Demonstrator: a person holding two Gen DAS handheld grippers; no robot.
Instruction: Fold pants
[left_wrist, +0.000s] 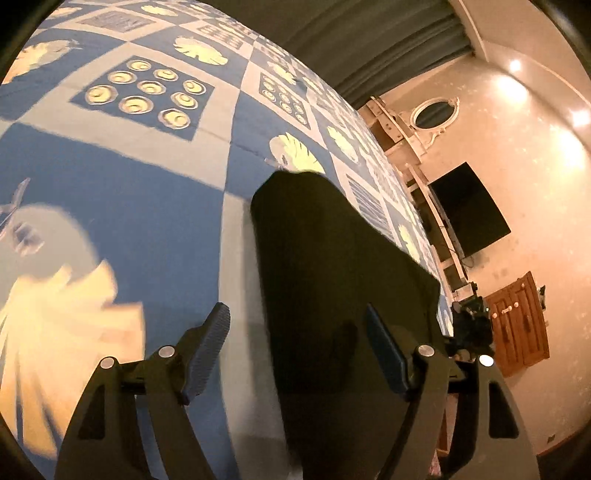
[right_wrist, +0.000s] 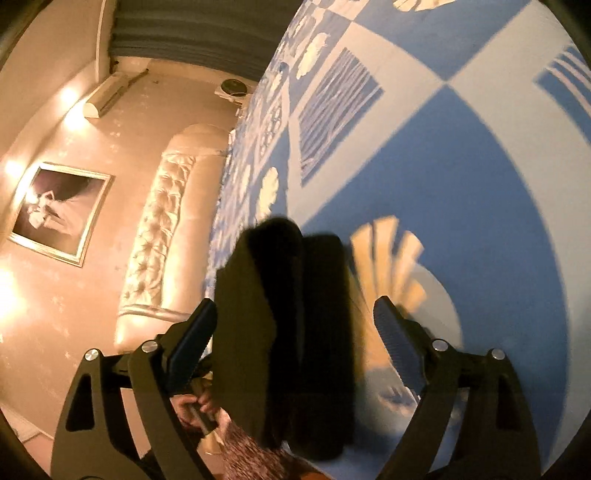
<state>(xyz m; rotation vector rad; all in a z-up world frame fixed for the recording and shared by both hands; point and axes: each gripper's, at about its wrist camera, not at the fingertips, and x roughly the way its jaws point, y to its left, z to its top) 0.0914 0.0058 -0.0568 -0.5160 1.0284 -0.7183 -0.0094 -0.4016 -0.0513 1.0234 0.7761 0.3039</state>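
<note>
both tongs (left_wrist: 297, 341) (right_wrist: 295, 332) spread wide, black pants (left_wrist: 332, 266) at bedspread (left_wrist: 155, 221) edge

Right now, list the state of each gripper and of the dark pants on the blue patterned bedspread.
left gripper: open, fingers either side of the pants, not clamped.
right gripper: open, straddling the pants.
dark folded pants: folded, lying on the bedspread.
blue patterned bedspread: spread flat.

No legible text, label, brand or number appears anywhere in either wrist view of the bedroom.
</note>
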